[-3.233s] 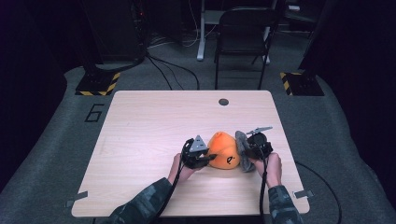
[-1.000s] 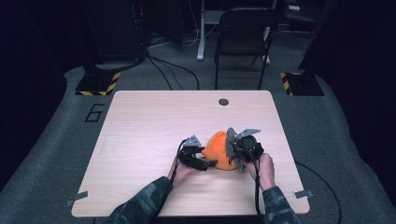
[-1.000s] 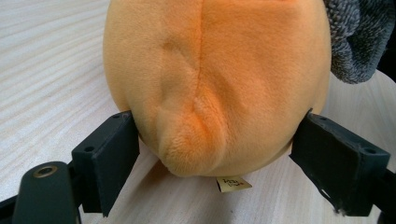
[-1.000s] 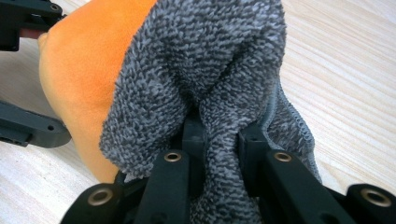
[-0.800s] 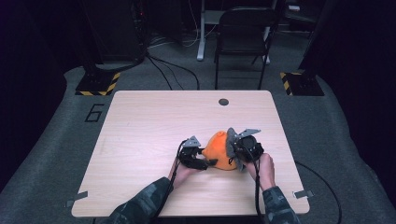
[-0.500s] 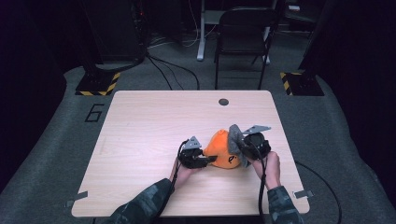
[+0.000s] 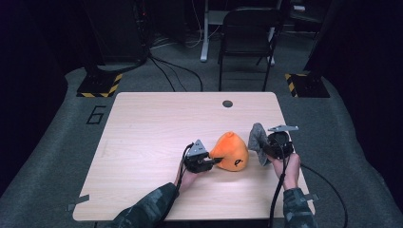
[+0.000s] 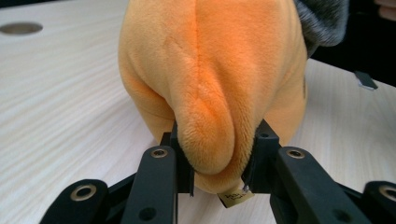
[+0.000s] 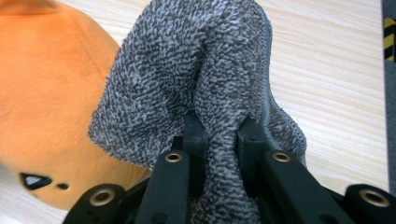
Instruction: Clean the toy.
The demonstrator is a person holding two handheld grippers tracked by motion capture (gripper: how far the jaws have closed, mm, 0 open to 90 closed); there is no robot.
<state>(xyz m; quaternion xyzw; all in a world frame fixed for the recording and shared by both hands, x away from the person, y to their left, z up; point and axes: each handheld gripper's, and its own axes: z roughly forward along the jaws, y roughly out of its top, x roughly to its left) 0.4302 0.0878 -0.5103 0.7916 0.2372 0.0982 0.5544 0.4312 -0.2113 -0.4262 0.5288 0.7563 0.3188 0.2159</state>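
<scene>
An orange plush toy [image 7: 230, 152] with a small black mark sits on the wooden table [image 7: 157, 123], right of centre. My left gripper [image 7: 215, 161] is at its left side. In the left gripper view the jaws have just been closing, and the gripper [image 8: 215, 168] is now shut on a fold of the plush [image 8: 210, 70]. My right gripper [image 7: 264, 148] stands to the right of the toy, shut on a grey terry cloth [image 7: 257, 140]. In the right gripper view the cloth [image 9: 196, 70] bunches between that gripper's [image 9: 218, 140] jaws, with the plush [image 9: 46, 93] just behind at the left.
A round cable hole [image 7: 227, 103] lies near the table's far edge. A dark chair [image 7: 247, 28] stands behind the table. Black-and-yellow striped bases [image 7: 100, 85] sit on the floor at both far corners. Bare tabletop stretches to the left and far side.
My right gripper has pulled the grey cloth to the right, off the plush toy. My left gripper's jaws have closed on the toy's left side, and the left hand stayed put.
</scene>
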